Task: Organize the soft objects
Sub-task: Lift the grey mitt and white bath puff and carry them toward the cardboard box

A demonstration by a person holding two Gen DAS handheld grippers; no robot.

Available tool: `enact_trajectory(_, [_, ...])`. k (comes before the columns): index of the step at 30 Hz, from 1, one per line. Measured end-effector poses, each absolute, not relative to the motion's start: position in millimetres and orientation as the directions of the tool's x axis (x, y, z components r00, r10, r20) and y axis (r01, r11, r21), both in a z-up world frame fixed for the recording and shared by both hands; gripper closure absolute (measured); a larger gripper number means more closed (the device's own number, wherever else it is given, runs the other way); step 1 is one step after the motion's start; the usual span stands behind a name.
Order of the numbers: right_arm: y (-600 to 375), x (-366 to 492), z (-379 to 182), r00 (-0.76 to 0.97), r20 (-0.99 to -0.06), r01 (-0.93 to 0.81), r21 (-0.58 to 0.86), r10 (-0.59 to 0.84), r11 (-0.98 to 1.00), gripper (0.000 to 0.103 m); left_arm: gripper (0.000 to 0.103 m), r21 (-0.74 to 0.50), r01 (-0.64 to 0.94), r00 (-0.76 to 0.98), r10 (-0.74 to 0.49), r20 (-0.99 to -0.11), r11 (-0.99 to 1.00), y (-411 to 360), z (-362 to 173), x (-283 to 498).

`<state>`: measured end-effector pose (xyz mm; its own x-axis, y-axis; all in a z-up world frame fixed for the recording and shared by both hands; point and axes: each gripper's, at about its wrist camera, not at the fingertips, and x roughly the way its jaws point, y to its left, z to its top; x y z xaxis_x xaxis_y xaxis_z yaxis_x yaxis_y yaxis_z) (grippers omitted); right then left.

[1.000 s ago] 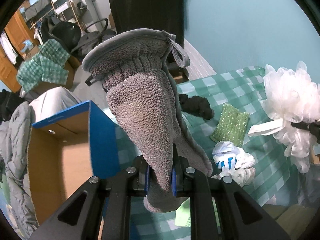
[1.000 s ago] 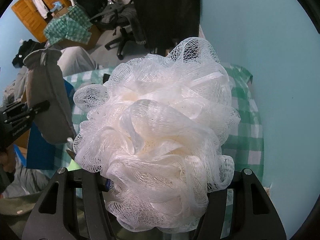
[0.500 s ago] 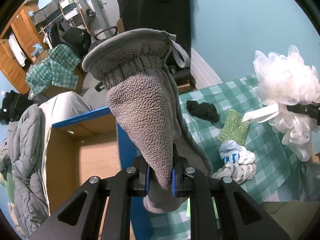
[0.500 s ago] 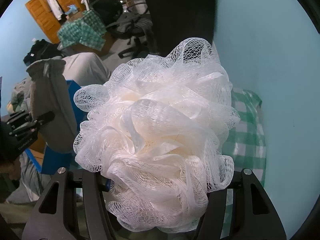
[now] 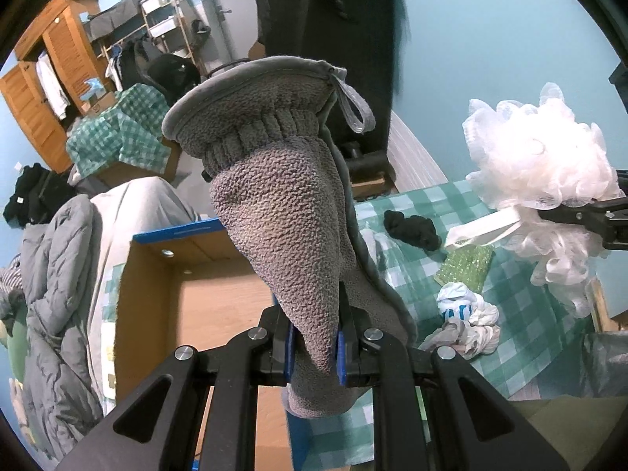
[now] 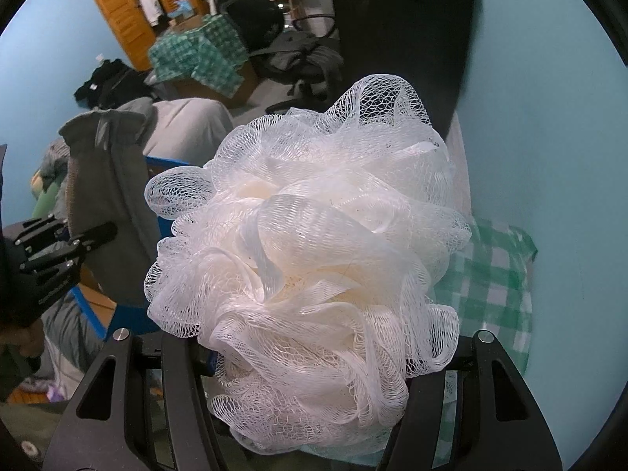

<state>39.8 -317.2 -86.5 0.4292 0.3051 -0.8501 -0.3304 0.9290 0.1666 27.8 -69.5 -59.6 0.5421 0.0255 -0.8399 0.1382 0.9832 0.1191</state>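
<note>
Right up close, the left gripper (image 5: 314,347) has its blue-padded fingers (image 5: 289,347) clamped on the narrow end of a grey textured microfibre mitt (image 5: 282,212), which stands up from the jaws with its cuffed opening and hanging loop at the top. Over on the right, the right gripper (image 6: 310,357) is wrapped around a white mesh bath pouf (image 6: 310,259), squeezing the fluffy ball between its arms; the pouf bulges out above and fills most of that view. Just behind the mitt sits an open cardboard box with a blue rim (image 5: 184,290), to the left of a surface draped in a green-and-white checked cloth (image 5: 522,314). On that cloth lie a crumpled white and blue rag (image 5: 467,314), a glittery green sponge pad (image 5: 467,269) and, farther back, a bundled black sock (image 5: 412,229). A grey quilted jacket (image 5: 51,298) hangs at the near left. Way back stands a wooden louvred wardrobe (image 5: 47,90).
</note>
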Motion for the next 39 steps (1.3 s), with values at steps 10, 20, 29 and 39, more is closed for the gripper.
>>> enact_trajectory(10, [-283.2, 53.5, -75.5, 0.418, -0.84, -0.415, 0.161, 0.345, 0.896, 0.044, 0.087, 0.12, 0.078, 0.554, 0.057, -0.83, 0.99, -44.5, -48.7, 19.3])
enact_trajectory(20, [-235.6, 66.5, -71.9, 0.391, -0.832, -0.503, 0.166, 0.394, 0.848, 0.044, 0.087, 0.126, 0.004, 0.552, 0.103, -0.828, 0.992, -10.7, -44.9, 13.7])
enact_trajectory(29, [-185.3, 76.4, -79.0, 0.344, -0.832, -0.577, 0.177, 0.434, 0.797, 0.044, 0.087, 0.15, -0.05, 0.532, 0.153, -0.833, 0.987, 18.7, -52.7, 4.0])
enact_trajectory(39, [-129.2, 83.8, -88.4, 0.297, -0.836, -0.648, 0.178, 0.462, 0.74, 0.044, 0.087, 0.157, -0.095, 0.491, 0.184, -0.851, 0.983, 51.6, -68.6, -3.2])
